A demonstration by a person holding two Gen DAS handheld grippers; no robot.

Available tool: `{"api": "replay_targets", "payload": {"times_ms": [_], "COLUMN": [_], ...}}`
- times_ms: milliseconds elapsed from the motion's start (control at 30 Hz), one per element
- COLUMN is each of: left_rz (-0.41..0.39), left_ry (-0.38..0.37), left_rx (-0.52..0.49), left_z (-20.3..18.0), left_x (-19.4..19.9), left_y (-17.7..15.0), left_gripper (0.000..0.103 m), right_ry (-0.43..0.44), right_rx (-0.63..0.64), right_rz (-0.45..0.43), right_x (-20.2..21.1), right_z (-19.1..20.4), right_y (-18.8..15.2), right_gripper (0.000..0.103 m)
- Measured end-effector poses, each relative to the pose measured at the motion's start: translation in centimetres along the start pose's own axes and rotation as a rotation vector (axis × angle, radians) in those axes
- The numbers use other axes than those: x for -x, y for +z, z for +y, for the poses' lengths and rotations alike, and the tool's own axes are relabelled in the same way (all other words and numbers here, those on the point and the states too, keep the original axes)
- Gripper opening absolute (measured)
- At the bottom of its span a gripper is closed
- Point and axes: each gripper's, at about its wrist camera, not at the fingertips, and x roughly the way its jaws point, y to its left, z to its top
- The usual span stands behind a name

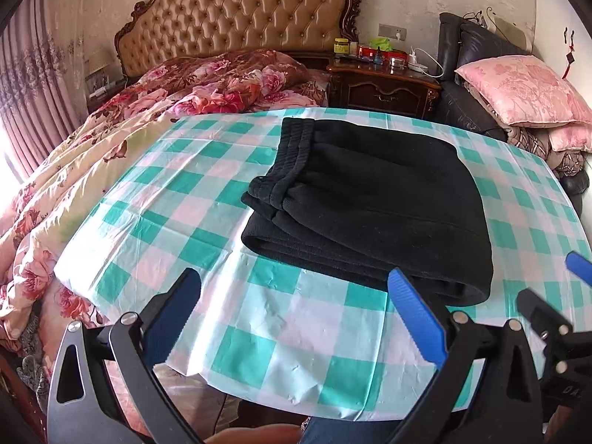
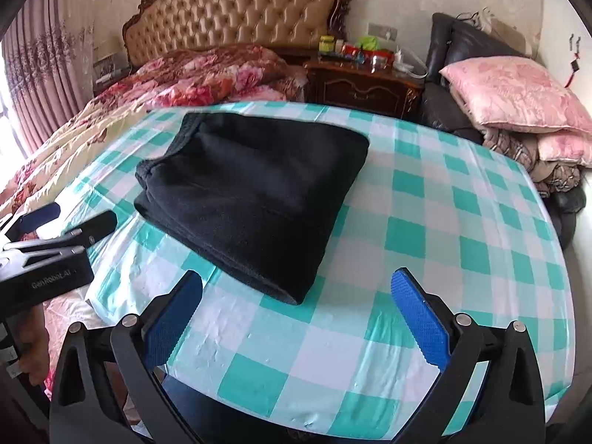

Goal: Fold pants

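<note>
I am holding my left claw (image 1: pixel 301 318) with its two blue-padded fingers (image 1: pixel 416 318) spread wide apart and nothing between them, hovering over the near edge of the checked cloth. My right claw (image 2: pixel 301 318) is standing the same way, fingers (image 2: pixel 421 322) parted and empty, also above the near edge. In the left view a bit of my right claw is poking in at the right border, just beside my left one; in the right view my left claw is showing at the left border, with a hand gripping its handle below it.

Just beyond both claws the black pants (image 1: pixel 366 199) are lying folded into a thick, compact bundle on the table. They are sitting ahead of and slightly right of my left claw, and ahead of and left of my right claw, touching neither. The ribbed waistband (image 1: pixel 292 151) is lying along the bundle's left side, and the rounded fold edges are facing me.

The table is wearing a teal-and-white checked tablecloth (image 2: pixel 425 236), creased and hanging over the near edge.

Farther out, a bed with a floral quilt (image 1: pixel 111 155) is standing to the left behind the table, backed by a tufted tan headboard (image 1: pixel 236 14) in a carved dark frame. A dark wooden nightstand (image 1: pixel 384 88) beside it is carrying small jars and boxes. To the right, pink pillows (image 2: pixel 514 92) are resting on a dark leather seat (image 1: pixel 458 103). Pink curtains (image 1: pixel 26 85) are hanging at the far left.
</note>
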Motion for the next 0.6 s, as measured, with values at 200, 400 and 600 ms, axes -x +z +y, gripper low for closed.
{"api": "replay_targets", "payload": {"times_ms": [200, 400, 600], "left_rz": [-0.01, -0.018, -0.023], "left_ry": [-0.006, -0.001, 0.004], "left_rx": [-0.02, -0.032, -0.039], "left_z": [-0.7, -1.1, -1.2], "left_x": [0.5, 0.7, 0.7], "left_y": [-0.1, -0.1, -0.1], "left_gripper": [0.101, 0.101, 0.101], "right_ry": [-0.026, -0.029, -0.03], "right_rx": [-0.006, -0.006, -0.003], "right_rz": [-0.046, -0.049, -0.06], "right_x": [1.1, 1.1, 1.4], "right_z": [-0.5, -0.6, -0.7], "right_y": [0.3, 0.2, 0.3], "right_gripper": [0.099, 0.099, 0.099]}}
